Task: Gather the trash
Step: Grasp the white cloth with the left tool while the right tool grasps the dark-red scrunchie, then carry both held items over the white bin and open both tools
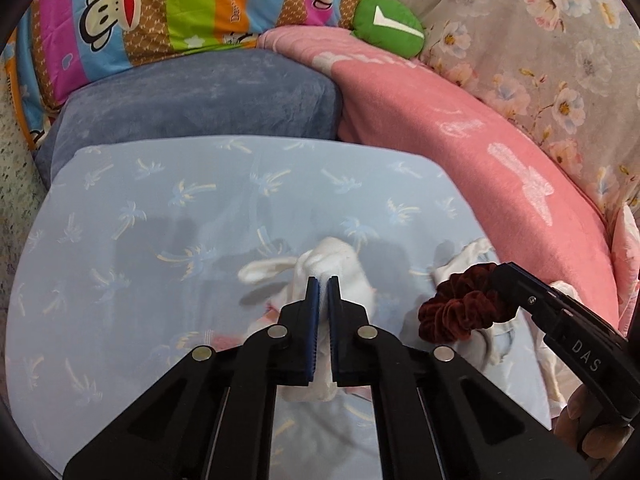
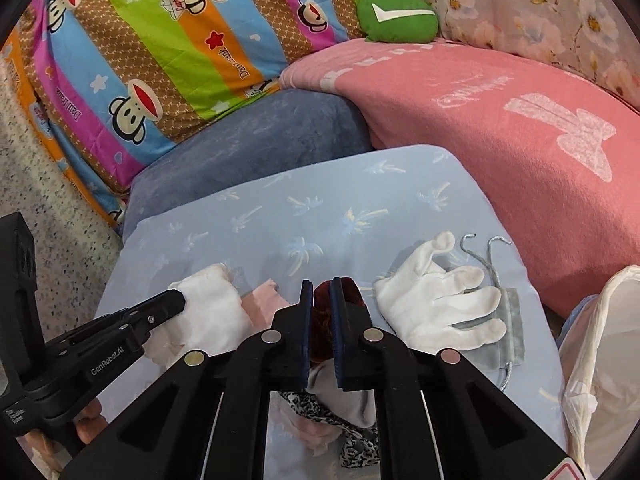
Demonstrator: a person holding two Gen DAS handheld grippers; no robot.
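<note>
Left wrist view: left gripper (image 1: 322, 280) clenched on a white cloth glove (image 1: 340, 264) between its pads; to its right, right gripper (image 2: 321, 282) grasps a dark red velvet scrunchie (image 2: 320, 312)

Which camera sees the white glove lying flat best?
The right wrist view: the flat glove lies spread with all its fingers showing. In the left wrist view only an edge peeks out behind the scrunchie.

Items gathered at the near end of the sheet (image 2: 320, 200)

A glove (image 2: 440, 304) lies on a pouch (image 2: 508, 344) near the right edge; a scrunchie (image 2: 320, 320) sits to its left, a cloth (image 2: 212, 308) further left; cushions (image 2: 248, 140) behind.
</note>
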